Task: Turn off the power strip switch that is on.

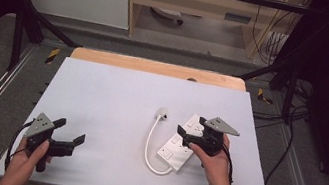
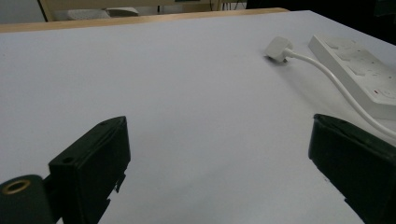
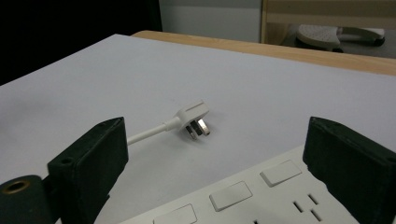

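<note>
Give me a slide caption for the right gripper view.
Open right tool poised over a white power strip, its unplugged plug lying prongs-out on the white table.

Light: even and soft on the white tabletop (image 1: 113,114)
Surroundings: dark beyond the tabletop's sides
Shadows: faint beside the plug (image 3: 194,119)
Focus: near jaws soft
Glare: none
</note>
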Demonstrator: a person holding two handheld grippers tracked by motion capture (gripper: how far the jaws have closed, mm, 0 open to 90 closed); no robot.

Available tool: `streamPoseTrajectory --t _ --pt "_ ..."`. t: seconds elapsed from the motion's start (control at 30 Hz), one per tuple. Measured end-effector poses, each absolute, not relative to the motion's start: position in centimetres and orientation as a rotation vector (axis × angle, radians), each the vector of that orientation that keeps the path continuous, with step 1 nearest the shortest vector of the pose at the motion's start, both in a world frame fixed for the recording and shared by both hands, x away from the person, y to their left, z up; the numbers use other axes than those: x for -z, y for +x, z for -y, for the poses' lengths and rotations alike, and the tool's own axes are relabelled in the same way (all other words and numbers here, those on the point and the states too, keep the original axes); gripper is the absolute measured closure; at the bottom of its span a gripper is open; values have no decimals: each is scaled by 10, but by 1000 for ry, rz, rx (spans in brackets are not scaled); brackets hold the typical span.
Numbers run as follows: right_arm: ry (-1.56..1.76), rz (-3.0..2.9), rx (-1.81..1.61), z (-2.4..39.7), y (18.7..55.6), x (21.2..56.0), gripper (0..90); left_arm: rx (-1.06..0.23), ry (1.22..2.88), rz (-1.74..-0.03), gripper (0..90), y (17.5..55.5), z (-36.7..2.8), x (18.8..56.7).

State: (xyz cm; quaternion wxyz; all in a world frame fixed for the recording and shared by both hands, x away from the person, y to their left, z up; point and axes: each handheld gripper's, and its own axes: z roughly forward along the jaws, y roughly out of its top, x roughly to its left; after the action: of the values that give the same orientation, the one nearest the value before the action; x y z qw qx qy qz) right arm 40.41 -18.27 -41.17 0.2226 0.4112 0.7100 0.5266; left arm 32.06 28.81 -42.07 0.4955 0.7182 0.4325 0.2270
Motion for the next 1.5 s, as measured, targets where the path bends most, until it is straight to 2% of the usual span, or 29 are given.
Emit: streamPoseTrajectory --t 1.5 --pt "1078 -1836 -1450 222 374 379 46 -554 1731 -1047 56 318 -289 419"
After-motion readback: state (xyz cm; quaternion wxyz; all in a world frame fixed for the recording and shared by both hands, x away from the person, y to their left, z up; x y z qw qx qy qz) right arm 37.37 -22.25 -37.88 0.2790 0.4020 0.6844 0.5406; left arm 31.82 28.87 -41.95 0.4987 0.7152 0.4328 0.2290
